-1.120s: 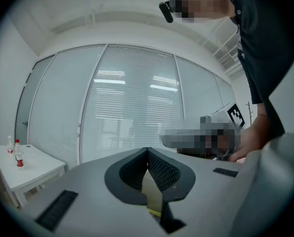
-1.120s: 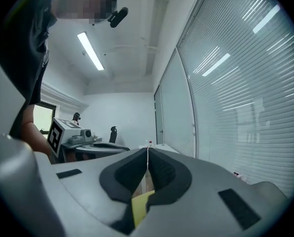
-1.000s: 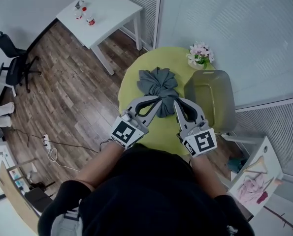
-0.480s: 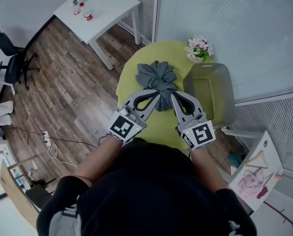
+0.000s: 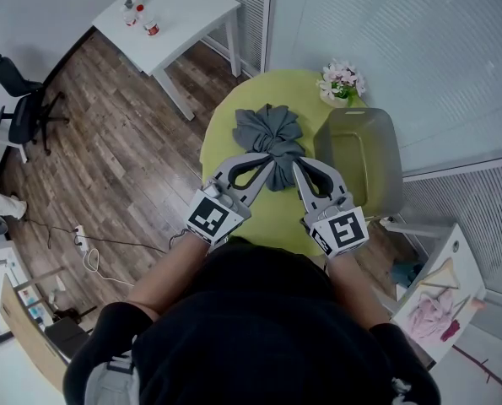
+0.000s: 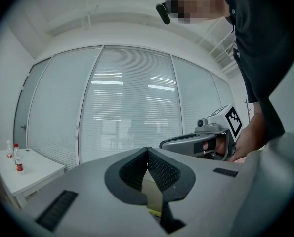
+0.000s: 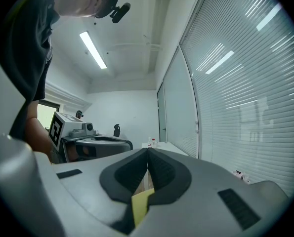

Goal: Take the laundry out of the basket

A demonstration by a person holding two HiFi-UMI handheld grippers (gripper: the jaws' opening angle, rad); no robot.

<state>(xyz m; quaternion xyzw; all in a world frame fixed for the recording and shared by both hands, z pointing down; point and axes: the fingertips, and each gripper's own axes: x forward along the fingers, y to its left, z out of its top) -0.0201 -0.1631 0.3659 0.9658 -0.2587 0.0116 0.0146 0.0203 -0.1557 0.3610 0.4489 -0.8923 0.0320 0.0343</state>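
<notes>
the crumpled grey cloth laundry lies in the middle of the round yellow-green table, beside the translucent plastic basket at its right edge. left gripper and right gripper, both closed and empty, hover at its near side; a careless sweep could drag it off.

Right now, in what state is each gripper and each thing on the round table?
Left gripper, shut, nothing between its jaws.
Right gripper, shut, nothing between its jaws.
Basket, upright, looks empty.
Gray laundry, bunched on the round table, outside the basket.
Flower pot, upright, beside the basket.
</notes>
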